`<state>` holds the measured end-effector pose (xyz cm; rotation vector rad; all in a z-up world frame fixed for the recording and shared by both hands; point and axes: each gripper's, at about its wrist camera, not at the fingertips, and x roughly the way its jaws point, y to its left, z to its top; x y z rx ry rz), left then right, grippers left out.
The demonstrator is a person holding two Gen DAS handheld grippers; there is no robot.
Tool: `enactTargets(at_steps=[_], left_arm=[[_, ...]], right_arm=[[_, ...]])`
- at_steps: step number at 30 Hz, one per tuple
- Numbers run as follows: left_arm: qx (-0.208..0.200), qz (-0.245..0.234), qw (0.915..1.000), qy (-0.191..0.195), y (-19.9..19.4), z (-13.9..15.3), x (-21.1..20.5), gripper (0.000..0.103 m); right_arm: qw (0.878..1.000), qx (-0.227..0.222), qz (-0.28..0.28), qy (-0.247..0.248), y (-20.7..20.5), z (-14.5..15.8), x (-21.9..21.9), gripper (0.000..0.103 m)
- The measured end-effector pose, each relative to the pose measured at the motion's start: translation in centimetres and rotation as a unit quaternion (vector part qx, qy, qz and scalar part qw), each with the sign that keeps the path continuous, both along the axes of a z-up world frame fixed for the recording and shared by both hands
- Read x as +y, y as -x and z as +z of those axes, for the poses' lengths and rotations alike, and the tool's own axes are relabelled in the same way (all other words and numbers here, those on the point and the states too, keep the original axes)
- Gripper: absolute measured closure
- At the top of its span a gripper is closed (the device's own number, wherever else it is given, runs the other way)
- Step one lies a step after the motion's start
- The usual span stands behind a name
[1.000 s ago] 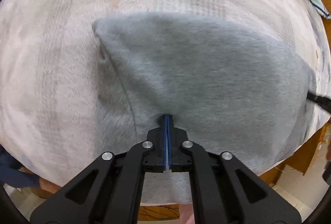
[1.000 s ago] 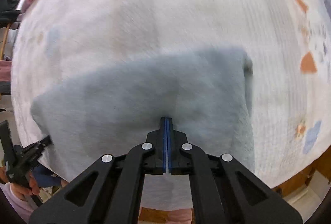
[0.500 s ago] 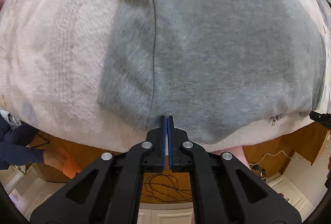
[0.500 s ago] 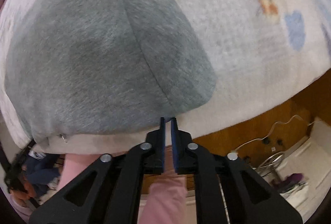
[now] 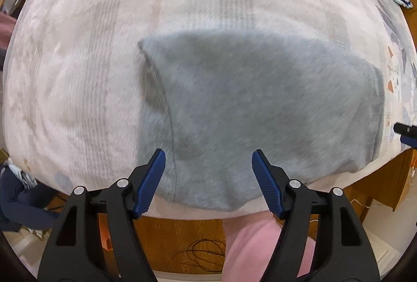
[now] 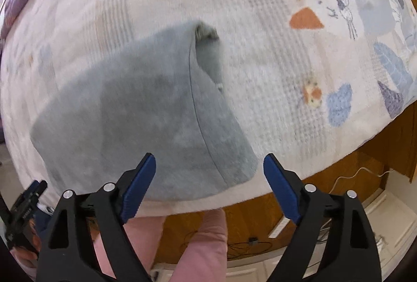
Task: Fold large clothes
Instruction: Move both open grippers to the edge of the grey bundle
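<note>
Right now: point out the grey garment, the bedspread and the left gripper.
grey garment (image 5: 260, 105), left wrist view, middle of the folded cloth.
bedspread (image 6: 260, 29), right wrist view, bare patch.
left gripper (image 5: 208, 177), left wrist view, between the tips.
</note>
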<state>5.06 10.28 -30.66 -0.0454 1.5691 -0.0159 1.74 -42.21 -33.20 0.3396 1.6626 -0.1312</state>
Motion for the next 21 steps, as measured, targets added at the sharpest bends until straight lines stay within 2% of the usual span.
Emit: enactTargets(at_steps=[4,7,9,10,12,15,17,19,21], left_arm=[[-0.013,-0.021,0.9995,0.02,1.7,-0.5,-2.4,0.028],[-0.014,-0.046,0.9987,0.014,0.3,-0.7,-3.6,0.028],[-0.021,-0.05,0.9983,0.022,-1.2,-0.1,-4.9,0.028],[-0.027,-0.049,0.998,0.028,-0.7,0.1,-5.0,0.028],[-0.039,-0.045,0.9974,0.04,-1.3,0.4,-5.9,0.028],[-0.045,-0.04,0.9975,0.037,-1.8,0.1,-7.5,0.028],[-0.041,-0.028,0.9984,0.029,-1.9,-0.5,-8.5,0.028],[-0.049,-0.004,0.9985,0.025,-1.8,-0.7,-9.6,0.028],[-0.052,0.009,0.9983,0.023,-1.5,-0.9,-10.8,0.028]], right_arm=[[0.999,-0.014,-0.025,-0.03,-2.2,0.9,-1.4,0.017],[0.992,-0.043,-0.061,-0.105,-2.0,0.0,-1.8,0.017],[0.986,-0.062,-0.064,-0.142,-2.4,-0.3,-2.9,0.017],[0.983,-0.069,-0.055,-0.158,-2.7,-0.7,-3.2,0.017],[0.982,-0.062,-0.048,-0.17,-3.2,-1.5,-3.9,0.015],[0.981,-0.055,-0.035,-0.183,-4.9,-2.8,-5.5,0.015],[0.981,-0.041,-0.026,-0.19,-4.2,-5.3,-4.1,0.015],[0.978,-0.028,-0.016,-0.208,-4.5,-6.8,-4.6,0.015],[0.97,-0.025,-0.001,-0.242,-4.9,-8.6,-4.6,0.025]])
